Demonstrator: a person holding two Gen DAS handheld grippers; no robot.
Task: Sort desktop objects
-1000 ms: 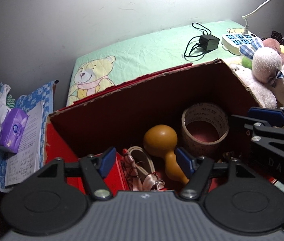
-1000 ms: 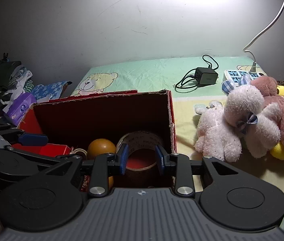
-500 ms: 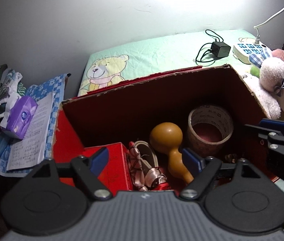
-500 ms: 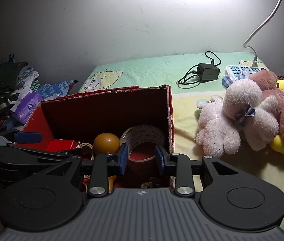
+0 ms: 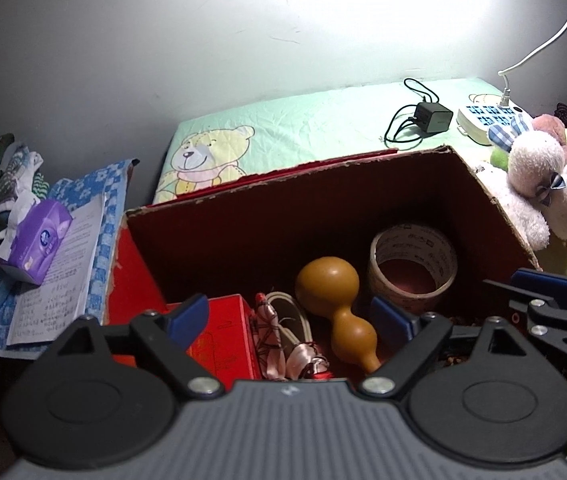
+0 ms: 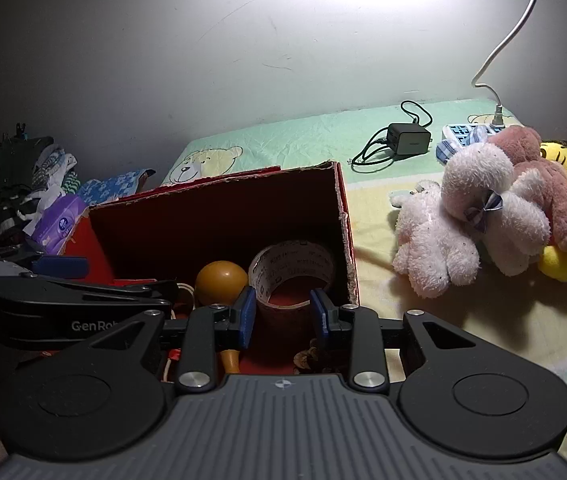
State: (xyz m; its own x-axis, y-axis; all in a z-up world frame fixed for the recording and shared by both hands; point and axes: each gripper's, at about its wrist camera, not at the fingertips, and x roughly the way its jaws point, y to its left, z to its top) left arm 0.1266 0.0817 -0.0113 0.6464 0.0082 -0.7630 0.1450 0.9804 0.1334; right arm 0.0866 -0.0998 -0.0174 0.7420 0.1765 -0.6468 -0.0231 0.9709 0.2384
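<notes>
Gourd, tan and two-lobed, lies on the floor of the red box, its long axis running near to far: the thin stem end points toward the camera, the big round bulb toward the box's back wall. Left gripper hangs over the near edge of the box with its blue fingers spread wide, holding nothing; the gourd and a bundle of pink ribbon show between them. Left of the ribbon sits a small red carton. Right gripper has its fingers parted by a narrower gap, empty, and frames the tape roll, which lies just right of the gourd's bulb with its open core facing up and toward the camera. Beyond the box on the bed sheet lie a black charger and a power strip; plush toys are heaped at the right. At the left, a purple tissue pack rests on papers.
</notes>
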